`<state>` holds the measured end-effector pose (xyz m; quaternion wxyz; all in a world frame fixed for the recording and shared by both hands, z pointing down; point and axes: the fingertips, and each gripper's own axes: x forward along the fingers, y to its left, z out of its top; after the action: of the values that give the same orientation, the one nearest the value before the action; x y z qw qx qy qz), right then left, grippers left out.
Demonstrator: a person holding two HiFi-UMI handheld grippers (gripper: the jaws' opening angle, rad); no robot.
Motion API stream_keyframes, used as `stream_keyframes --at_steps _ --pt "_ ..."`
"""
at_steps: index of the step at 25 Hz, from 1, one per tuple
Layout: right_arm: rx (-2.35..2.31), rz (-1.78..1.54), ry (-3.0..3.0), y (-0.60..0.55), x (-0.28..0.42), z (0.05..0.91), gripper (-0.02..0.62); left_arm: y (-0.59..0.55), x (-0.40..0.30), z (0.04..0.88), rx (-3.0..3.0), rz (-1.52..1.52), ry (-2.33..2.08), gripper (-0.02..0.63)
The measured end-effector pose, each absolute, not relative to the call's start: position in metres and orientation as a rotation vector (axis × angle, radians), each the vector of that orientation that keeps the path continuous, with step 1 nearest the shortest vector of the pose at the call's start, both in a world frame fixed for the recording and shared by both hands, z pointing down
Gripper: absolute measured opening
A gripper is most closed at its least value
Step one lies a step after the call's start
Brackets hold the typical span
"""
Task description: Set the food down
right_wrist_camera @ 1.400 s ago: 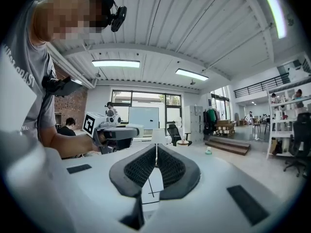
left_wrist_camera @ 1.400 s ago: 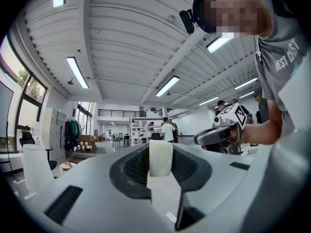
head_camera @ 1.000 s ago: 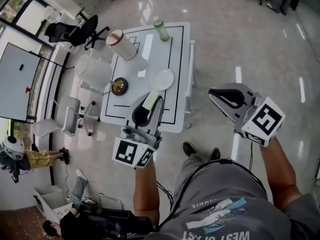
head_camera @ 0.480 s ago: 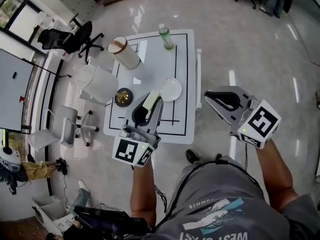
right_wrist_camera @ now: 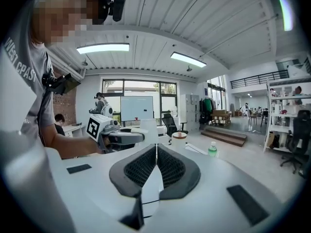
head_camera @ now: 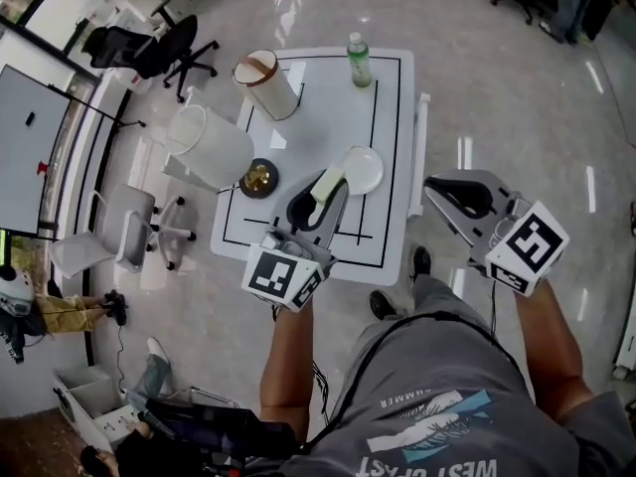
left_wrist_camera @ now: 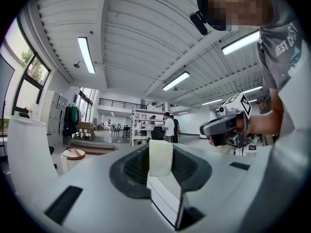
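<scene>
**Food clamped in left gripper, over near half of table**

Food [head_camera: 329, 181]: pale cream block, pinched between the left gripper [head_camera: 320, 199] jaws, with the pads pressing both its sides. The left gripper view shows it standing upright, its top end poking out past the pads, with the room behind it. In the head view it sits over the near half of the table [head_camera: 318, 117], just left of the plate [head_camera: 365, 170]. Can't tell if it touches the plate's rim. The plate is white and round.

Left of the food, by the table's left edge: small dark bowl [head_camera: 258, 178] with something gold in it. Far left corner: white canister [head_camera: 268, 85] with a brown lid. Far edge, right of the canister: bottle [head_camera: 359, 61] with a green label, upright. The table is white with black lines marking out boxes.

Right gripper [head_camera: 437, 191]: jaws together, tips meeting, nothing held. It is off the table's right edge, over the glossy floor [head_camera: 517, 97], well apart from the food.

Off the table's left side: big white bin [head_camera: 211, 145], touching the edge or just beside it, can't tell which. Nearer on that side is a white chair [head_camera: 119, 241]. Farther back is a black chair [head_camera: 164, 43].
</scene>
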<state>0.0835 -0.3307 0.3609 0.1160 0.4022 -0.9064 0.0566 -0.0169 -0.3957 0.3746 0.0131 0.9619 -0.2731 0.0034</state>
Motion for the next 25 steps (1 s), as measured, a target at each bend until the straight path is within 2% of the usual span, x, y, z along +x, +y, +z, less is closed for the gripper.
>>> stream_keyframes --at_steps 10,25 --pt "1.026 0.204 -2.712 -0.375 0.094 0.366 0.009 -0.440 0.008 0.399 2.919 0.094 -0.956 0.101" --pt "0.941 0.296 -2.709 -0.405 0.120 0.405 0.009 -0.493 0.028 0.501 2.755 0.334 -1.017 0.101"
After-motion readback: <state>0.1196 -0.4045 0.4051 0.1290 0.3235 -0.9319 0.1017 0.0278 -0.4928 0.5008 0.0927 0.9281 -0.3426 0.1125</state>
